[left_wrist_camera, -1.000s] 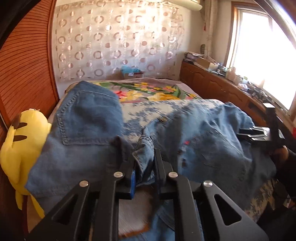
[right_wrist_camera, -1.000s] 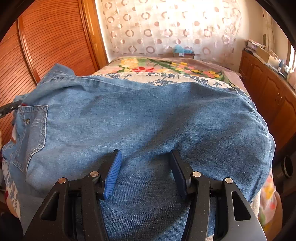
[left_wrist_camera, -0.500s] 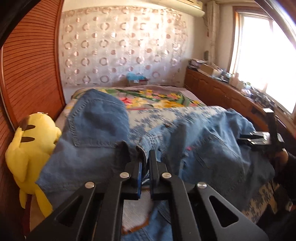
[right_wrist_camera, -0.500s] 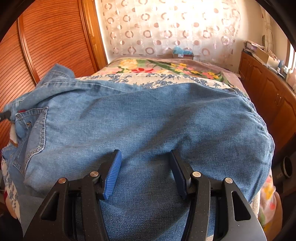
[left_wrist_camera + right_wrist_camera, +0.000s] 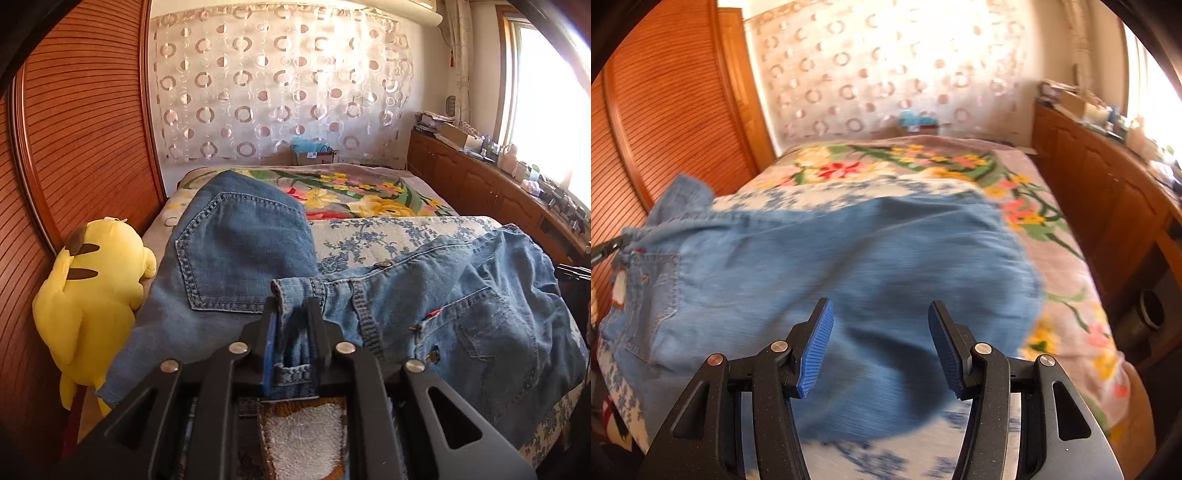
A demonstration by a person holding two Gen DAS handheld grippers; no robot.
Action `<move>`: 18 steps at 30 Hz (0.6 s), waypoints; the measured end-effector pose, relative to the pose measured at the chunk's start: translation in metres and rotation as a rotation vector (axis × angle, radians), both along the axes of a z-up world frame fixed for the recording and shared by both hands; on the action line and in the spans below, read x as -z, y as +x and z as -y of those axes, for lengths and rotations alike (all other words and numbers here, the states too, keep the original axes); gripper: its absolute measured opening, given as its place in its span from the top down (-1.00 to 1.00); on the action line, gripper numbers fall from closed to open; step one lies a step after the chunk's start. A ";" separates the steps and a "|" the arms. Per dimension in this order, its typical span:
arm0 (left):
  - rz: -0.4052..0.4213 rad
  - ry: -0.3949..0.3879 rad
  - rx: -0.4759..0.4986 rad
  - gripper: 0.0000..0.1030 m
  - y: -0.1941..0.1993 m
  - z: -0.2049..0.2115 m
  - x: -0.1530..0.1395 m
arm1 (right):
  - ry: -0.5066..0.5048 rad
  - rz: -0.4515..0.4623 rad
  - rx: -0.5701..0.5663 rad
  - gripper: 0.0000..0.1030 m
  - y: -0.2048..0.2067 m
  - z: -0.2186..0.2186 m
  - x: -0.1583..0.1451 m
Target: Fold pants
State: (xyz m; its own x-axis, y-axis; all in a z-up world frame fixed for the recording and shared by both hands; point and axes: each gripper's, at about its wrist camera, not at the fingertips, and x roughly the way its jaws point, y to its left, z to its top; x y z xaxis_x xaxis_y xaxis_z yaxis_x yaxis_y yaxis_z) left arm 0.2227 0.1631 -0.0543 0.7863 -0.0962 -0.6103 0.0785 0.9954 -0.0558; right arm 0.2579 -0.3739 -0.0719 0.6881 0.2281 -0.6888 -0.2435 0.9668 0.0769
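Blue jeans (image 5: 480, 314) lie across the bed, one back-pocket side folded over to the left. My left gripper (image 5: 293, 317) is at the waistband; its jaws are opening, and the waistband end with a belt loop still sits loosely between the fingers. In the right wrist view the jeans (image 5: 849, 258) spread out below my right gripper (image 5: 881, 332), which hovers open with nothing between its blue pads (image 5: 816, 350). That view is blurred by motion. The right gripper's tip (image 5: 576, 271) shows at the far right edge of the left wrist view.
A yellow plush toy (image 5: 92, 295) leans against the slatted wooden wardrobe (image 5: 74, 147) left of the bed. The flowered bedspread (image 5: 369, 192) stretches behind the jeans. A low wooden cabinet (image 5: 480, 184) with clutter runs along the right under the window.
The left jaws closed tight on the waistband, then parted a little. The right gripper has lifted back from the jeans, so more of the bedspread shows.
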 end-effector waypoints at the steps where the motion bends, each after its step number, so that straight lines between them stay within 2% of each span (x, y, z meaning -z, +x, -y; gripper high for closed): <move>1: -0.003 -0.014 0.005 0.51 0.000 0.001 -0.001 | 0.000 -0.001 0.015 -0.05 0.001 0.006 -0.001; 3: -0.003 -0.024 0.013 0.16 -0.001 0.005 -0.003 | -0.003 0.002 0.048 -0.05 0.000 0.019 -0.002; 5: 0.007 -0.015 0.017 0.12 -0.003 0.010 -0.006 | -0.012 0.009 0.075 -0.05 -0.001 0.028 -0.003; 7: 0.012 -0.017 0.021 -0.08 -0.004 0.015 -0.009 | -0.016 0.012 0.101 -0.05 -0.001 0.039 -0.003; 8: 0.022 -0.026 0.027 -0.26 -0.006 0.017 -0.011 | -0.014 0.010 0.112 -0.05 0.000 0.043 -0.002; 12: 0.036 -0.025 0.046 -0.35 -0.010 0.030 -0.020 | -0.005 -0.003 0.139 -0.05 0.005 0.057 0.003; 18: 0.057 -0.005 0.058 -0.36 -0.016 0.052 -0.023 | 0.042 -0.035 0.159 -0.05 0.014 0.073 0.015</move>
State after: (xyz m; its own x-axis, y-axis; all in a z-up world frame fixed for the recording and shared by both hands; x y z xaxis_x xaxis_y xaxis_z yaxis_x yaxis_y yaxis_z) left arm 0.2064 0.1109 -0.0314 0.8126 -0.1452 -0.5644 0.1389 0.9888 -0.0544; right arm 0.2722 -0.4464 -0.0874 0.6935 0.1473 -0.7052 -0.0844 0.9888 0.1235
